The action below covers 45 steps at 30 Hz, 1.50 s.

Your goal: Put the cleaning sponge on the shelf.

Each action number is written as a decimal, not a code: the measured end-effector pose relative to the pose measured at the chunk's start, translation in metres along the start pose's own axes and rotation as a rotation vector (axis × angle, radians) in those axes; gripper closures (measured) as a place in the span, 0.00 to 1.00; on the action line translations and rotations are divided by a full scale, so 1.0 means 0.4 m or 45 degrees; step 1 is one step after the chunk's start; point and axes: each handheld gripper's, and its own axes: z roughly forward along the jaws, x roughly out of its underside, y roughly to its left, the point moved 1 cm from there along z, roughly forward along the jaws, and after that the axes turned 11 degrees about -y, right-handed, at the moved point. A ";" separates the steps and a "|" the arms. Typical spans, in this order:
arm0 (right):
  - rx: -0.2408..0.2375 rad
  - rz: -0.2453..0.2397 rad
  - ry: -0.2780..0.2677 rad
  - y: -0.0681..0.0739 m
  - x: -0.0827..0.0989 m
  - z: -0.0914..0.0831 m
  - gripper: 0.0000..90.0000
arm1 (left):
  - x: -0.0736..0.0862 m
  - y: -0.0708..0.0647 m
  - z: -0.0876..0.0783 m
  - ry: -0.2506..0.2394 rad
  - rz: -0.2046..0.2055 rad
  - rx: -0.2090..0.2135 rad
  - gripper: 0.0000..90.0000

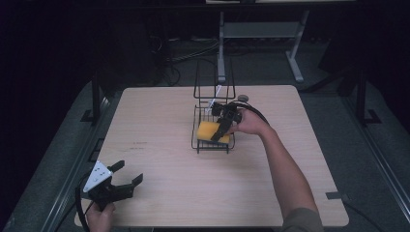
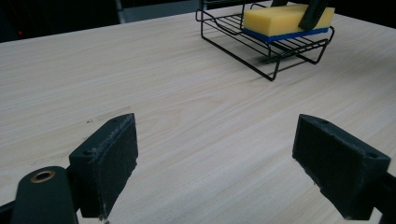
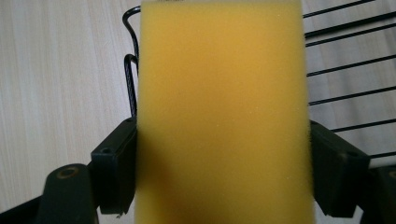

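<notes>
Your right gripper (image 1: pixel 223 129) sits at centre frame in the high view, reaching into the black wire rack (image 1: pixel 203 142) with its jaws pressed on either side of the yellow sponge (image 1: pixel 209 130). The right gripper view confirms the grip: both pads flank the sponge's long edges at lower frame, foam touching each, with rack wires visible at the right and upper left behind it. Whether the sponge rests on the rack floor or is lifted, you cannot tell from that view. The left gripper view, looking across the table (image 2: pixel 187 116), adds what the others lack: the sponge has a blue underside and lies low in the rack at upper right, rack standing on the table.

Your left gripper (image 1: pixel 126 176) is at lower left in the high view, jaws spread wide, holding nothing, well apart from the rack. The rack's tall wire back (image 1: pixel 213 79) rises behind the sponge. A small round grey object (image 1: pixel 243 98) lies just beyond your right hand (image 1: pixel 251 123).
</notes>
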 end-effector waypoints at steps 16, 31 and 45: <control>0.016 0.008 -0.002 -0.007 0.003 0.023 0.24 | 0.002 -0.001 -0.001 0.001 -0.003 0.001 0.15; 0.051 0.024 -0.063 0.003 0.006 0.004 0.18 | 0.003 -0.004 -0.002 0.004 0.000 0.001 0.15; 0.083 0.067 -0.127 0.008 0.028 -0.024 0.17 | 0.002 -0.006 -0.002 0.006 0.006 0.004 0.15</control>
